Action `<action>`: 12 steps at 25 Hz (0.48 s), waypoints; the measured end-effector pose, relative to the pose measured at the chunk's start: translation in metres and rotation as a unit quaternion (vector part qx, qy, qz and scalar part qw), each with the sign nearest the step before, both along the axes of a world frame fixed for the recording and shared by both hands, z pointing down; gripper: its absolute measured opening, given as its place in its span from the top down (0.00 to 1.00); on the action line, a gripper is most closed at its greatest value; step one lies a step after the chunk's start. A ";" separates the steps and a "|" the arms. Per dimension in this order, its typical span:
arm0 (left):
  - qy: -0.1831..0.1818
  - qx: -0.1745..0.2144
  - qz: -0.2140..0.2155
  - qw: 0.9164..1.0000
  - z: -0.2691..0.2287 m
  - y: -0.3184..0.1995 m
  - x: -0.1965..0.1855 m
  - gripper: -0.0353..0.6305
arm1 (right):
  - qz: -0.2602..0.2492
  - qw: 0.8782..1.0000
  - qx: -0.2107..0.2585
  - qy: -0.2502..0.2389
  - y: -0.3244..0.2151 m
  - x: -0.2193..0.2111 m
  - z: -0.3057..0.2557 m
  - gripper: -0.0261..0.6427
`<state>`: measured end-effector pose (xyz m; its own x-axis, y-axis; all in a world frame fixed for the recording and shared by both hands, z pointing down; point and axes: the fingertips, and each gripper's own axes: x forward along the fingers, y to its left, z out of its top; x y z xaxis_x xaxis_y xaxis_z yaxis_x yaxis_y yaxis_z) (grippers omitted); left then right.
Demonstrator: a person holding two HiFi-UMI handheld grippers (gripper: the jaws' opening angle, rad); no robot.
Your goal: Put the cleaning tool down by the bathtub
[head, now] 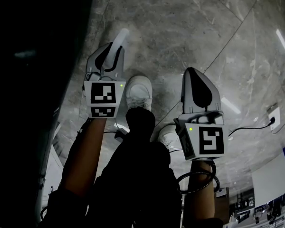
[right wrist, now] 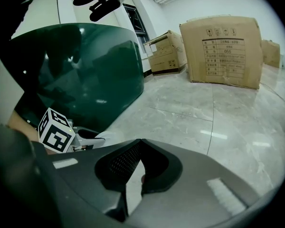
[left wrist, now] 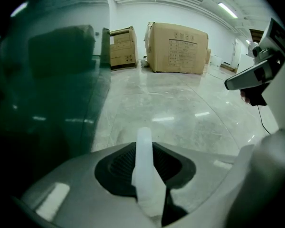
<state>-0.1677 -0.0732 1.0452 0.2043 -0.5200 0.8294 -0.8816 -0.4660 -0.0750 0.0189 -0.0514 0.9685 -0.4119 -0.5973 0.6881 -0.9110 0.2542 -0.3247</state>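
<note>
The cleaning tool shows only as a white translucent handle (left wrist: 143, 167) standing up between the left gripper's jaws, and its tip (head: 121, 36) pokes out past them in the head view. My left gripper (head: 112, 56) is shut on it, held over the grey marble floor just right of the dark green bathtub (left wrist: 47, 84). The tub's curved wall (right wrist: 85, 70) fills the left of the right gripper view. My right gripper (head: 199, 87) hangs beside the left one, jaws shut with nothing between them. The rest of the tool is hidden.
Large cardboard boxes (left wrist: 178, 49) stand at the far wall, and they show again as boxes (right wrist: 223, 51) in the right gripper view. The person's white shoe (head: 138, 91) is on the floor between the grippers. A black cable (head: 251, 126) runs to a floor socket (head: 274, 118) at the right.
</note>
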 end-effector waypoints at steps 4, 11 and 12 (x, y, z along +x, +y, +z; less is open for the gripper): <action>0.003 0.000 0.016 1.000 -0.007 0.002 0.001 0.77 | -0.003 1.000 0.000 0.008 0.001 0.005 -0.006 0.94; 0.019 0.004 0.024 1.000 -0.041 -0.003 0.012 0.76 | -0.014 1.000 0.017 0.014 -0.004 -0.006 -0.041 0.94; 0.021 0.004 0.027 0.999 -0.048 -0.002 0.014 0.76 | -0.011 1.000 0.022 0.012 -0.007 -0.010 -0.050 0.94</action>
<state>-0.1539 -0.0753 0.9970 0.2658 -0.5146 0.8152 -0.8581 -0.5116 -0.0432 0.0089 -0.0586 0.9187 -0.4094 -0.6185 0.6707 -0.9122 0.2883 -0.2910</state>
